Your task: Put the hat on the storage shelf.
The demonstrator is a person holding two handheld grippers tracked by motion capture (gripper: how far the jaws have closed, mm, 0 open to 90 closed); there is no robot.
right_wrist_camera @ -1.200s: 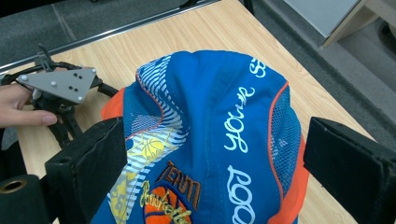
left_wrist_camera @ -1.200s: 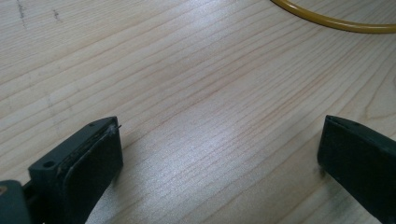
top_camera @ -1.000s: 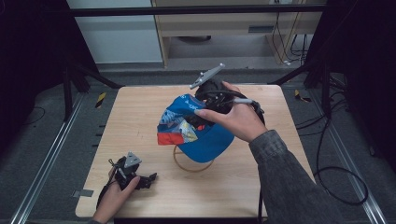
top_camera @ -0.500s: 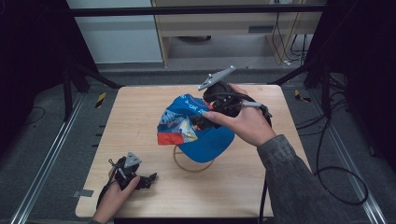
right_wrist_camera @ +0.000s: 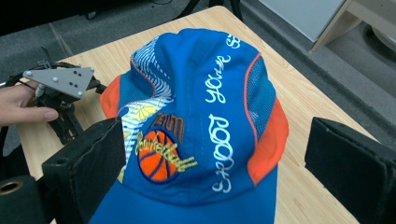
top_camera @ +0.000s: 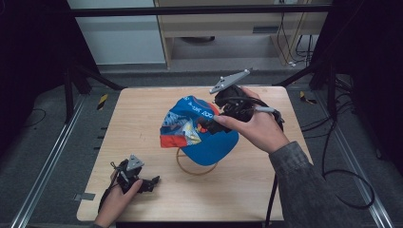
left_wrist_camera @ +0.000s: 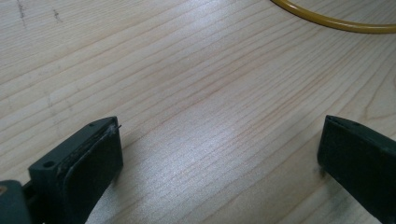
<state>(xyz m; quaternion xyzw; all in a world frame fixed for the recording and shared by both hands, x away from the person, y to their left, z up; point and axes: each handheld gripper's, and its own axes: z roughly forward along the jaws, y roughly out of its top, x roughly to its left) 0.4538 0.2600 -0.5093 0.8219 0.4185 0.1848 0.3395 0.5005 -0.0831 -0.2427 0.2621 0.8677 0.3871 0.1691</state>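
Pale wooden counter boards are being lit from above, with grey floor and dark frame rails lying around them. Nearest, at the front left corner, the left gripper is being rested low on the wood by a hand; in its own view its black fingers are being held wide apart over bare grain, nothing between them, with an arc of the thin yellow ring crossing the top edge. Farther in, that ring is lying flat at mid-counter, and the blue fabric basketball cap with orange side panels is sitting partly over it. Beyond the cap's far right side, the right gripper is being held by the other hand. Compared with a second ago, this gripper is being drawn up and back from the cap, while the cap stays in place. In the right gripper view its fingers are being kept wide apart, the cap lying between and beyond them, unclamped. Judging from this, the cap is being released or re-approached rather than carried.
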